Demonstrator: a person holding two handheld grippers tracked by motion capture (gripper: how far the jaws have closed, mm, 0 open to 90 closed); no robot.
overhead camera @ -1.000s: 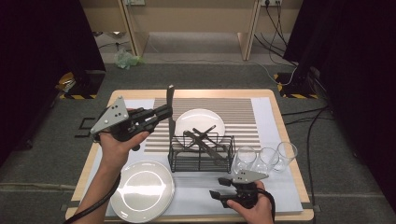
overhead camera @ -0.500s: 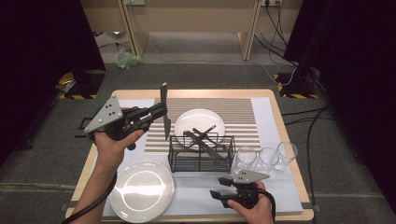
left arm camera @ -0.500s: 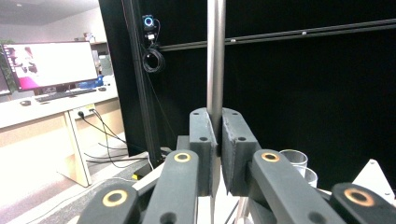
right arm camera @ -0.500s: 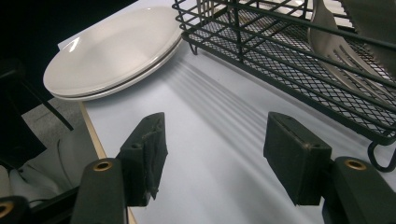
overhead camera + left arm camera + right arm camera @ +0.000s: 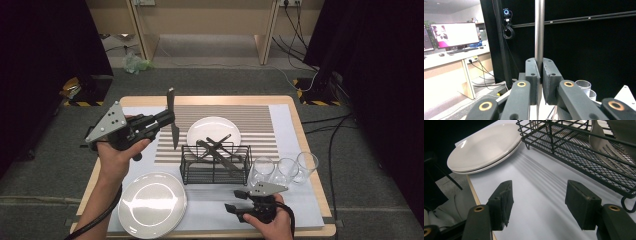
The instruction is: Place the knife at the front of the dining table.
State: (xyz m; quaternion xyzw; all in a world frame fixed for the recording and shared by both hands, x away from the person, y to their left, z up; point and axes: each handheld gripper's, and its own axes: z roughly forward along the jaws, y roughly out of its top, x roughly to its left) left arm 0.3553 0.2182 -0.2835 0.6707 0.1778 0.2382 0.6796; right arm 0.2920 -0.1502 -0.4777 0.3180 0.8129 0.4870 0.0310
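The high view is evenly lit from above, and the table [image 5: 300, 150] is bright while the black curtains at both sides stay very dark. The near plate [image 5: 152, 202] shows a soft glare. In the left gripper view the monitor [image 5: 455, 33] is overexposed and the close jaws look slightly soft. In the right gripper view the wire basket [image 5: 584, 147] throws striped shadows on the mat, and the edges look stretched.
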